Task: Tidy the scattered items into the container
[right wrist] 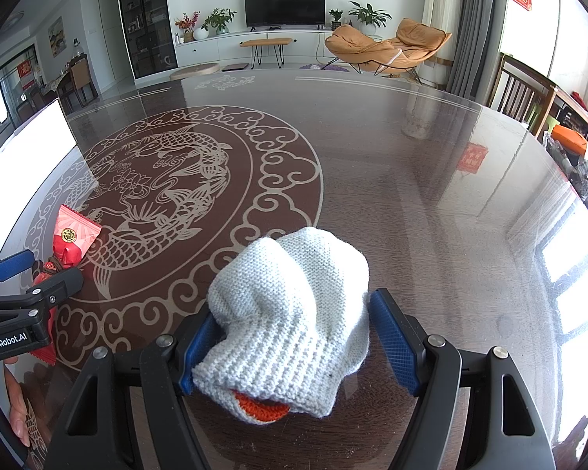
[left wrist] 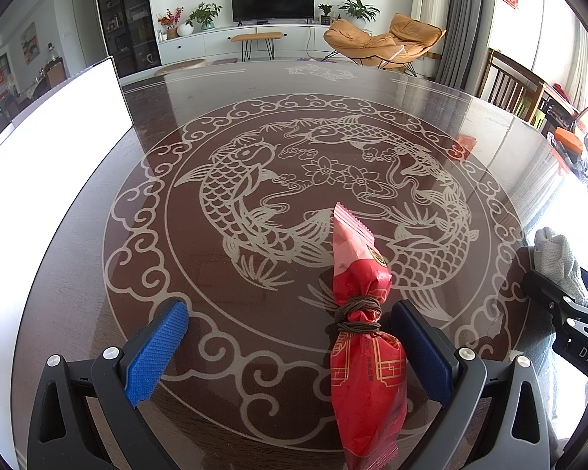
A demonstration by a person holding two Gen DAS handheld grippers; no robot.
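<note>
On the glossy desk [left wrist: 98,274] with its fish pattern, the left tongs [left wrist: 290,337] stand wide open around a red snack packet [left wrist: 364,352], which lies nearer the right pad. The right tongs [right wrist: 294,337] gape around a white knitted sock [right wrist: 290,313], gripping nothing. A white container [left wrist: 58,125] sits far left.

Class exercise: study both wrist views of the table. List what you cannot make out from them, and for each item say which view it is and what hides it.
- White container, left wrist view: overexposed and cut by the frame edge, so its inside is unseen.
- Red packet, left wrist view: its near end runs off the bottom edge; the gold print is too small to read.
- Knitted glove, right wrist view: it covers the left finger, so contact there is unclear.
- Red packet, right wrist view: mostly behind the left gripper.
</note>
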